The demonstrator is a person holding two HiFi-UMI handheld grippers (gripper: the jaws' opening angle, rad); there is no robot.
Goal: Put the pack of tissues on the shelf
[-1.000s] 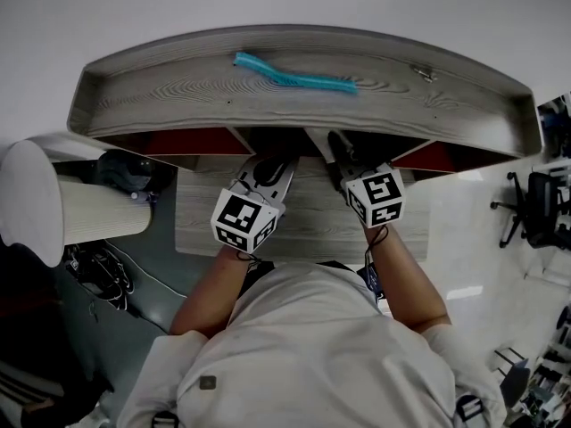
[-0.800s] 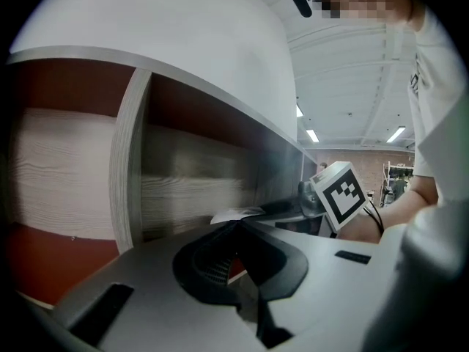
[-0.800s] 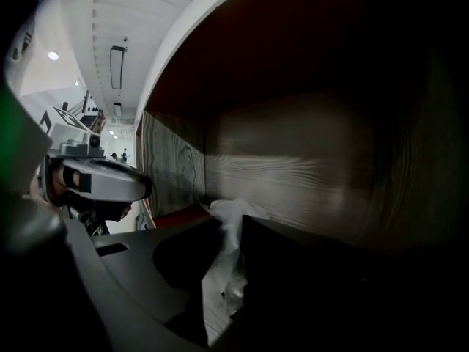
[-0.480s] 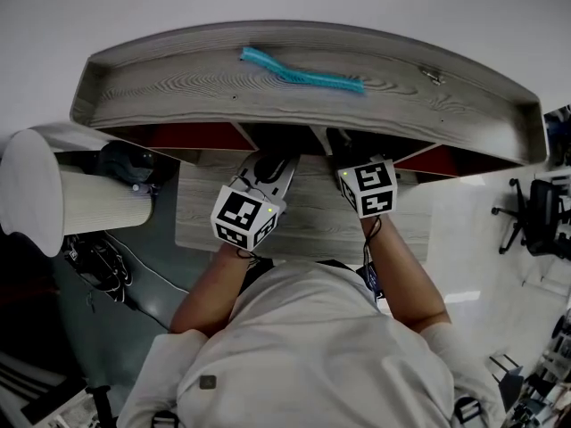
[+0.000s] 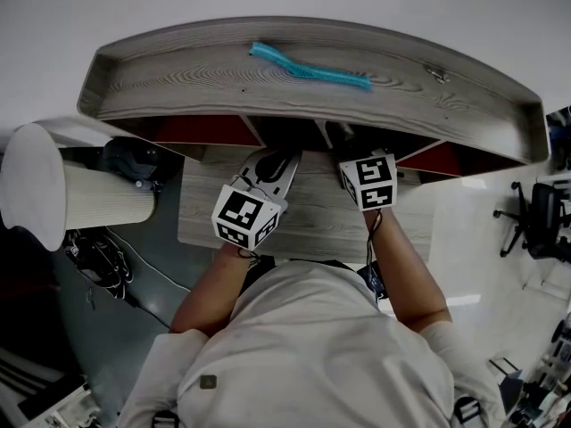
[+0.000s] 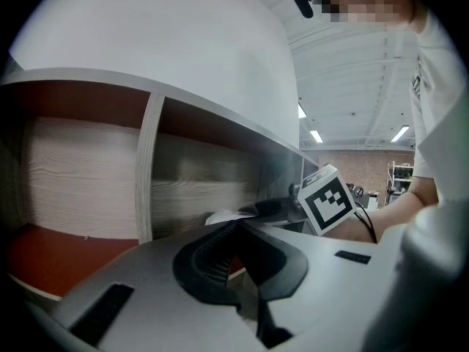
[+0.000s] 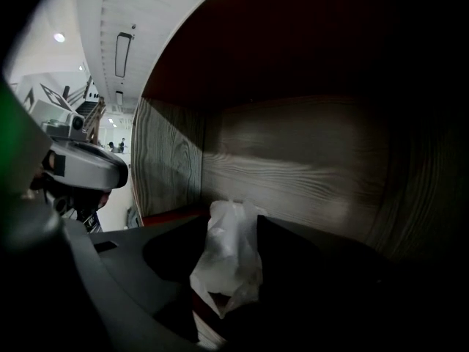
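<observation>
**Head view:** Both grippers reach under the top board of the shelf (image 5: 178,83). The right gripper (image 5: 350,154) goes deeper, and its tips are hidden beneath the board. The left gripper (image 5: 272,160) sits just beside it, on its left. The pack of tissues cannot be seen from here. A blue ridged strip (image 5: 308,66) lies on the top board, above both grippers. The only printing visible is the black-and-white square markers on the cubes, and they carry no letters.

**Left gripper view:** The left gripper (image 6: 238,229) has its jaws pressed together with nothing between them. It points at the divider and a red-floored compartment. The right gripper's cube (image 6: 327,199) shows off to its right. A white scrap near that gripper's tips may be the pack, but I cannot be sure.

**Right gripper view:** The right gripper (image 7: 234,224) is inside a compartment, and its jaws are opening. The pack of tissues (image 7: 227,262) sits directly between them, in white crumpled wrap. Its long axis seems to run along the jaws toward the wooden back wall just ahead. No brand or print is readable on the wrap.

The right gripper is plainly the nearer one. The pack looks placed, so the next move is probably a straight pull back along that axis, with both jaws staying clear of the wrap.
</observation>
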